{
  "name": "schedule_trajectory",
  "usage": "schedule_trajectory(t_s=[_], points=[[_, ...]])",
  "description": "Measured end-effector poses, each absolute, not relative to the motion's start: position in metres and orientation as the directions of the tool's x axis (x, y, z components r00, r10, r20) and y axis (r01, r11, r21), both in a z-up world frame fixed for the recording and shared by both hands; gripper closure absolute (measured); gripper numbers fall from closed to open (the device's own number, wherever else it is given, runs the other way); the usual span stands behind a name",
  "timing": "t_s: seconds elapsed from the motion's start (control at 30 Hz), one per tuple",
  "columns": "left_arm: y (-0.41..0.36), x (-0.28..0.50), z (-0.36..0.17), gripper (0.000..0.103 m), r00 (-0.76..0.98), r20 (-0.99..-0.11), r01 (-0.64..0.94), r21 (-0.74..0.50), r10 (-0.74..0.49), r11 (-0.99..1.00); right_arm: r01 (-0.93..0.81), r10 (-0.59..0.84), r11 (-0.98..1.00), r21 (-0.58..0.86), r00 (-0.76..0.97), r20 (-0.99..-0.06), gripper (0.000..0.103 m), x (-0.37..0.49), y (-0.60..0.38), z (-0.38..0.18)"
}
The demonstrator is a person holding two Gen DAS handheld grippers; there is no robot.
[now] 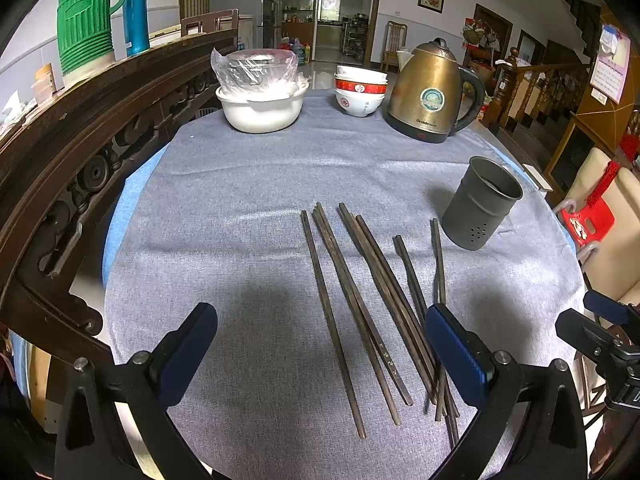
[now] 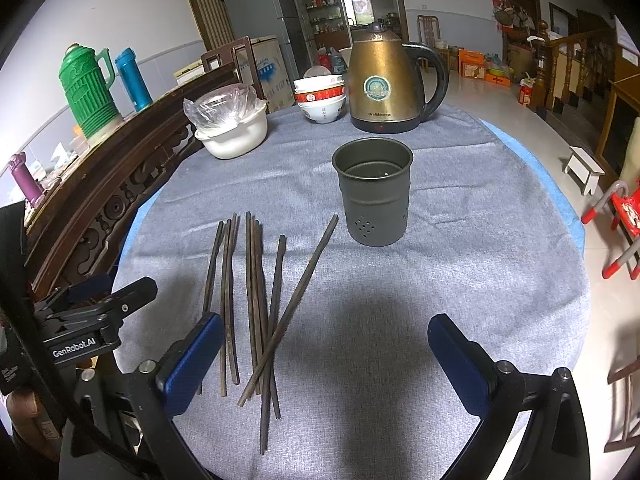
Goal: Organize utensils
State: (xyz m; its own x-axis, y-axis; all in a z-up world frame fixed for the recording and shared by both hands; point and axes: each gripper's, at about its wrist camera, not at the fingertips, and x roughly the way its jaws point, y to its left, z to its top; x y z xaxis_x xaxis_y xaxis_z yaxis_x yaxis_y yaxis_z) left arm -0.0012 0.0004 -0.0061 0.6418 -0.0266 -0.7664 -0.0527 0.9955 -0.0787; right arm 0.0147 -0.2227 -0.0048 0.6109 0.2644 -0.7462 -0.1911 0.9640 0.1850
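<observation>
Several dark wooden chopsticks (image 1: 352,312) lie side by side on the grey tablecloth (image 1: 240,240); they also show in the right wrist view (image 2: 256,304). A grey metal holder cup (image 1: 482,202) stands upright and empty to their right, also seen in the right wrist view (image 2: 374,192). My left gripper (image 1: 320,352) is open above the near ends of the chopsticks, holding nothing. My right gripper (image 2: 324,360) is open and empty, over bare cloth just right of the chopsticks and in front of the cup.
A brass kettle (image 1: 430,92), stacked bowls (image 1: 360,92) and a white pot with a plastic-wrapped bowl (image 1: 262,100) stand at the table's far edge. A carved wooden rail (image 1: 80,152) runs along the left with a green thermos (image 1: 84,16) on it.
</observation>
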Motion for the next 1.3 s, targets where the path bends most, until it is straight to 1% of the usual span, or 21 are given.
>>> schedule_trajectory(t_s=[0.73, 0.9, 1.1, 1.17, 1.2, 1.23, 1.27, 1.3], points=[[0.001, -0.002, -0.006, 0.000, 0.644, -0.765, -0.048, -0.079, -0.029, 0.996, -0.200, 0.282, 0.959, 0.201, 0.601, -0.747, 0.000, 0.014, -0.221, -0.008], [0.003, 0.000, -0.008, 0.000, 0.640, -0.768, -0.053, -0.082, -0.029, 0.995, -0.207, 0.316, 0.949, 0.239, 0.584, -0.748, 0.000, 0.015, -0.223, -0.010], [0.020, 0.000, -0.019, 0.000, 0.622, -0.783, -0.089, -0.097, -0.021, 0.991, -0.223, 0.393, 0.920, 0.324, 0.524, -0.755, 0.001, 0.024, -0.226, -0.021], [0.029, 0.000, -0.027, 0.000, 0.604, -0.797, -0.114, -0.113, -0.022, 0.987, -0.206, 0.408, 0.913, 0.353, 0.495, -0.768, 0.003, 0.033, -0.230, -0.030], [0.035, 0.001, -0.032, 0.000, 0.593, -0.805, -0.132, -0.126, -0.023, 0.983, -0.189, 0.419, 0.908, 0.375, 0.473, -0.775, 0.010, 0.039, -0.232, -0.035], [0.040, 0.002, -0.036, 0.000, 0.585, -0.811, -0.149, -0.135, -0.023, 0.980, -0.170, 0.430, 0.902, 0.397, 0.452, -0.782, 0.019, 0.046, -0.234, -0.041], [0.043, 0.002, -0.039, 0.000, 0.579, -0.815, -0.161, -0.141, -0.022, 0.977, -0.151, 0.440, 0.896, 0.418, 0.432, -0.787, 0.023, 0.053, -0.236, -0.046], [0.048, 0.003, -0.042, 0.000, 0.571, -0.821, -0.177, -0.150, -0.022, 0.973, -0.122, 0.452, 0.888, 0.443, 0.401, -0.797, 0.033, 0.065, -0.237, -0.054]])
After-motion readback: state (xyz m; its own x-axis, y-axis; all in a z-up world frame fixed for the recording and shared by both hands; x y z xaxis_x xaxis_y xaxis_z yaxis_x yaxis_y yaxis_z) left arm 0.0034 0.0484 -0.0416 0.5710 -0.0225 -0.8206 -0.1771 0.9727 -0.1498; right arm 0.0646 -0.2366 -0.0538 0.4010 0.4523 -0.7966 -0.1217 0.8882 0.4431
